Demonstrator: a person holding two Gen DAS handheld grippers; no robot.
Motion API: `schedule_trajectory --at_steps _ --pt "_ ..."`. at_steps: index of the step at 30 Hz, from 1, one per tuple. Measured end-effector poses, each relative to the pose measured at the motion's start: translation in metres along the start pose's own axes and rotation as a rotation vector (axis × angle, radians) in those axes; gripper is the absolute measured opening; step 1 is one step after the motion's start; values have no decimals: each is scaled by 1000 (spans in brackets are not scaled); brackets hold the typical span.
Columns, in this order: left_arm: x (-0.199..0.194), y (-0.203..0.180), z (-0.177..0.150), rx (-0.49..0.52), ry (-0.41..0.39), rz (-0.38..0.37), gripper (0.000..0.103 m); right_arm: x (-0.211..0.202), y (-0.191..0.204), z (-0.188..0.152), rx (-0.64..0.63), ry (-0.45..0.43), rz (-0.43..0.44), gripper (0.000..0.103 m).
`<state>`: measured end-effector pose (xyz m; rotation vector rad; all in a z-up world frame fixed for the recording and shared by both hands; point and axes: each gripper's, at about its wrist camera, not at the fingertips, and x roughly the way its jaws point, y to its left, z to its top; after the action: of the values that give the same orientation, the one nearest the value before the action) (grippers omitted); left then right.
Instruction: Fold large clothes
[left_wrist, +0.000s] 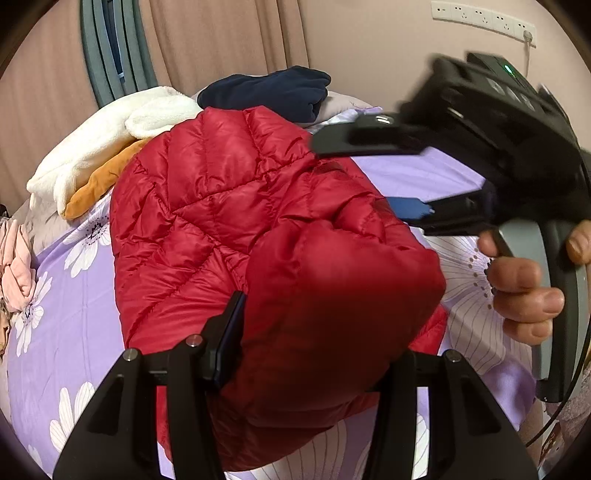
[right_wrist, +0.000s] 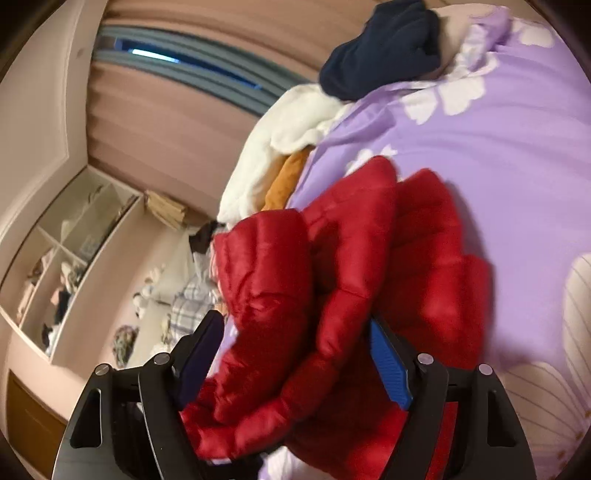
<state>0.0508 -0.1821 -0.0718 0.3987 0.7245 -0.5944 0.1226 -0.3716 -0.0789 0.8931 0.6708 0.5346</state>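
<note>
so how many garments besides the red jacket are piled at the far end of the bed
3 visible: white fleece on the left, orange garment tucked beneath it, navy one to their right. Others may be hidden.

One red jacket (left_wrist: 229, 206), one navy garment (left_wrist: 269, 92), one white fleece (left_wrist: 96, 147), one orange garment (left_wrist: 99, 182), two grippers.

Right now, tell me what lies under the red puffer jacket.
The red puffer jacket lies on the purple floral bedsheet. Whatever sits beneath its bulk is covered and cannot be seen.
</note>
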Motion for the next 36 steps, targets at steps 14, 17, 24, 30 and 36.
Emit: schedule_trajectory --at_steps 14,17,24,30,36 --pt "-26 11 -1 -76 -4 -93 57 6 8 2 -141 -16 -159 23" --pt "-42 21 -3 -136 0 -186 59 3 -1 1 -106 -30 -160 23" --pt "-59 62 -3 -311 -22 -282 63 -6 -21 -11 -32 -48 -166 23" --pt "-35 93 16 -441 -17 -273 61 -6 -35 -18 3 -46 -195 23" --pt "-10 104 49 -451 -21 -263 61 -3 -42 -25 3 -51 -217 23"
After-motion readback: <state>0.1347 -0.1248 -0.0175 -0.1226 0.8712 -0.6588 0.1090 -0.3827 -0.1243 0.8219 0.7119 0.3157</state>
